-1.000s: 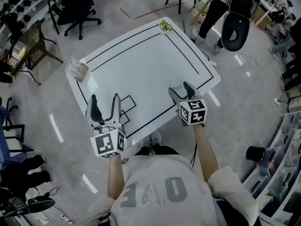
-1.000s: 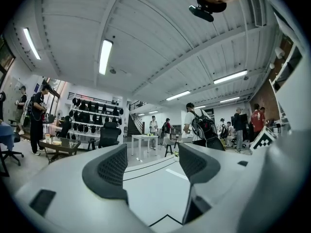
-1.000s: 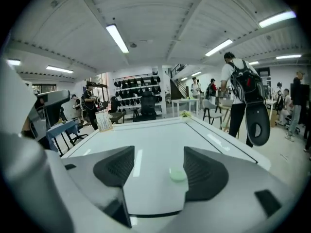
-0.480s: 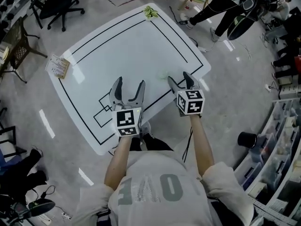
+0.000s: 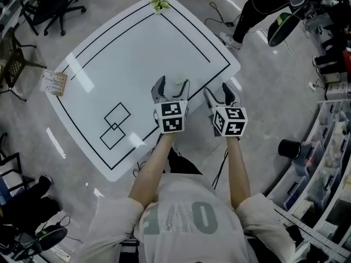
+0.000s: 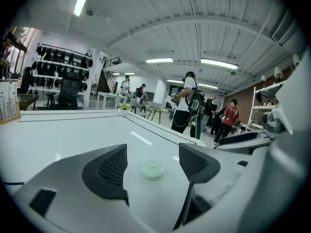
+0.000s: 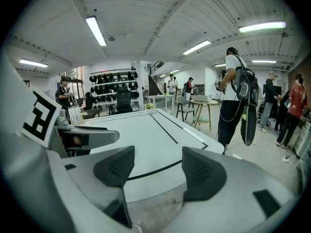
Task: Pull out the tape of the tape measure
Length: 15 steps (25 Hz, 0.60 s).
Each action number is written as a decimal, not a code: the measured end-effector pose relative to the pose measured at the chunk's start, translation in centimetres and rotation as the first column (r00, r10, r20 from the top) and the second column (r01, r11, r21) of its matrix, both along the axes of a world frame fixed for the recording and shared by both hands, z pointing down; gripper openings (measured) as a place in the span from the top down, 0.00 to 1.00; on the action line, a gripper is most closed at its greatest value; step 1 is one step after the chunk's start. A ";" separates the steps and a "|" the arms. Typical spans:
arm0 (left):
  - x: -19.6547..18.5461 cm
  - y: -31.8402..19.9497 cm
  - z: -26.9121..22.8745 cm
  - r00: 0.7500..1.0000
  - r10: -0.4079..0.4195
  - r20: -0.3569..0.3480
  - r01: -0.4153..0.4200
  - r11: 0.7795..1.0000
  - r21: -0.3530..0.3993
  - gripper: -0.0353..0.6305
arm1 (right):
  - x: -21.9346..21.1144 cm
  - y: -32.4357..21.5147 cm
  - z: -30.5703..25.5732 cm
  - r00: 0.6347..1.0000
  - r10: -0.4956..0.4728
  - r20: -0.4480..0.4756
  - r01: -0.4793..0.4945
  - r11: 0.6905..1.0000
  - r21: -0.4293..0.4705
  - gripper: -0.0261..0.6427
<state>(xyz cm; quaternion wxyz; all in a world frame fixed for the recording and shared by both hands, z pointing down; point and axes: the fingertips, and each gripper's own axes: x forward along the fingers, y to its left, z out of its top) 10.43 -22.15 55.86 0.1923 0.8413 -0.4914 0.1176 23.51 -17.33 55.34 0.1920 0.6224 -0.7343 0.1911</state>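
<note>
Resting before left gripper (image 6: 152, 150), fingers (image 6: 109, 170) parted: one tape measure (image 6: 152, 169); right gripper (image 7: 158, 161) gapes.

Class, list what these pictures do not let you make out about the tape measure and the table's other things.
1. Tape measure: where its tape comes out. It is blurred in the left gripper view, too small in the head view, and absent from the right gripper view.
2. Card at the table edge: its print is too small in the head view.
3. Green thing at the far corner: too small to name.
</note>
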 end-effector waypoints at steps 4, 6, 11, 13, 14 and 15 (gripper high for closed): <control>1.5 -1.0 2.3 0.999 -0.021 0.048 0.025 0.997 -0.075 0.48 | 1.0 0.3 0.5 1.000 0.015 0.018 -0.015 1.000 -0.008 0.50; 2.2 -1.2 3.4 0.997 -0.034 0.073 0.043 0.991 -0.123 0.48 | 1.6 0.4 0.7 0.999 0.023 0.024 -0.023 1.000 -0.012 0.50; 2.4 -1.8 5.3 0.989 -0.100 0.112 0.121 0.971 -0.205 0.48 | 2.3 0.4 1.3 0.999 0.031 0.043 -0.030 0.999 -0.020 0.50; 2.3 -2.0 5.7 0.984 -0.115 0.134 0.143 0.964 -0.222 0.48 | 2.3 0.4 1.5 0.999 0.026 0.045 -0.025 0.999 -0.024 0.50; 2.3 -2.1 5.9 0.981 -0.118 0.151 0.151 0.962 -0.228 0.48 | 2.4 0.3 1.6 0.998 0.027 0.048 -0.026 0.999 -0.026 0.50; 2.2 -2.2 6.1 0.978 -0.119 0.170 0.158 0.959 -0.236 0.48 | 2.4 0.2 1.7 0.998 0.029 0.054 -0.028 0.999 -0.027 0.50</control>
